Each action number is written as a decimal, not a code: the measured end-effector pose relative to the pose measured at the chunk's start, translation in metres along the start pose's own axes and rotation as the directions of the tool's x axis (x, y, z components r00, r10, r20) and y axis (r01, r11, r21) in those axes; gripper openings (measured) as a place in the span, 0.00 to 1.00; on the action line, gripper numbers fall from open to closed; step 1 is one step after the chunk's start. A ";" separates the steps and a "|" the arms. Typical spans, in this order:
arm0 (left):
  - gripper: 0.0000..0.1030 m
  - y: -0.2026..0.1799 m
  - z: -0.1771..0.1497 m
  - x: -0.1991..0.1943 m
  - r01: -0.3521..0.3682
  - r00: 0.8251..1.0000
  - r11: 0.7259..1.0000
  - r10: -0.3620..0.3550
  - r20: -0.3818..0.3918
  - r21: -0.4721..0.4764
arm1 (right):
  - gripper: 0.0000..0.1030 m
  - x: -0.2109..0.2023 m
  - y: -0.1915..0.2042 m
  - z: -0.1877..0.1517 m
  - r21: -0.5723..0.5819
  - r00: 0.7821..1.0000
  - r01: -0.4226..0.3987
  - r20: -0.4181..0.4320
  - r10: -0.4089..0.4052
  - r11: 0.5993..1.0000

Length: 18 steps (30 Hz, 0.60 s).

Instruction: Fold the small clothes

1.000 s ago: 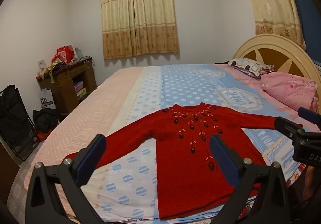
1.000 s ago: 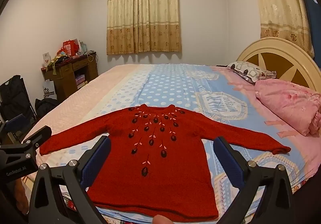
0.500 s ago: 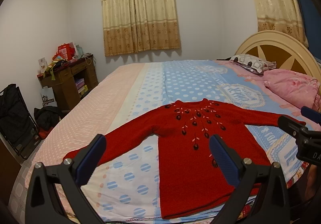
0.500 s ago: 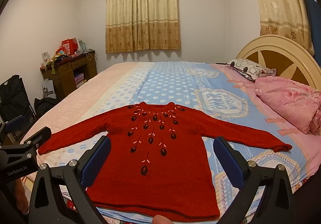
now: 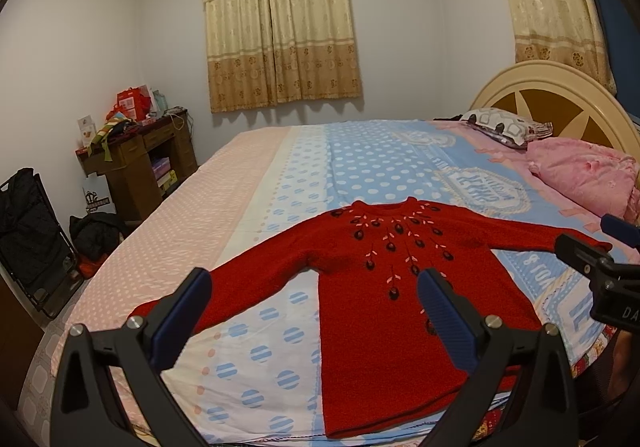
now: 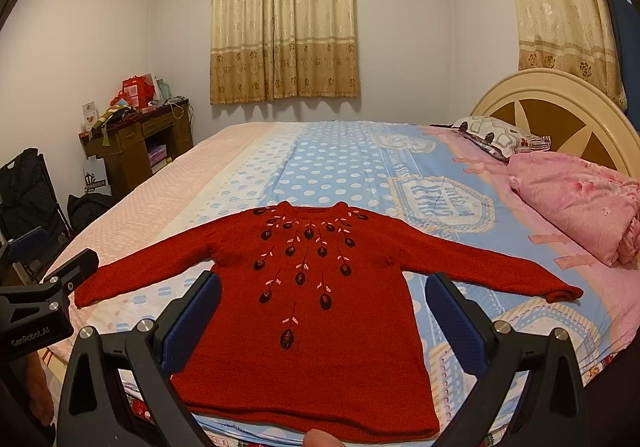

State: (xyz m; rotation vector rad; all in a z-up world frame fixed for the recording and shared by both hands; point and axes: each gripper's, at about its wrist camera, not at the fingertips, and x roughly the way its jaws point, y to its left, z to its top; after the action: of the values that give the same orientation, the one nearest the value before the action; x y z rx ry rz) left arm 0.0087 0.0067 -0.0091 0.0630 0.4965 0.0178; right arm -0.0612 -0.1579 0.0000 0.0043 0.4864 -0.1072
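Note:
A small red knitted sweater (image 5: 384, 287) with dark embroidered buds lies flat, front up, on the bed (image 5: 360, 167), both sleeves spread out. It also shows in the right wrist view (image 6: 312, 319). My left gripper (image 5: 314, 311) is open and empty, held above the near edge over the sweater's left side. My right gripper (image 6: 322, 315) is open and empty, held above the sweater's hem. The right gripper's tip (image 5: 584, 255) shows at the right edge of the left wrist view, and the left gripper's tip (image 6: 68, 275) at the left edge of the right wrist view.
A pink folded quilt (image 6: 576, 203) and a patterned pillow (image 6: 500, 137) lie by the headboard (image 6: 560, 107) at right. A wooden desk (image 5: 136, 163) with clutter and a black folding chair (image 5: 28, 235) stand at left. Curtains (image 6: 284, 19) hang at the far wall.
Both grippers have moved back and slightly up from the bed, so the sweater sits a little farther away. Both stay open.

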 end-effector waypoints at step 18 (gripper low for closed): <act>1.00 0.005 0.001 0.001 -0.004 1.000 1.000 0.004 -0.002 -0.003 | 0.99 0.001 0.001 -0.001 -0.002 1.000 0.002 -0.006 -0.002 1.000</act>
State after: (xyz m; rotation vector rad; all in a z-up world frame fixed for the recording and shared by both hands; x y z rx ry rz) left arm 0.0096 0.0118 -0.0082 0.0611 0.4982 0.0220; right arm -0.0607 -0.1567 -0.0016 0.0025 0.4926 -0.1084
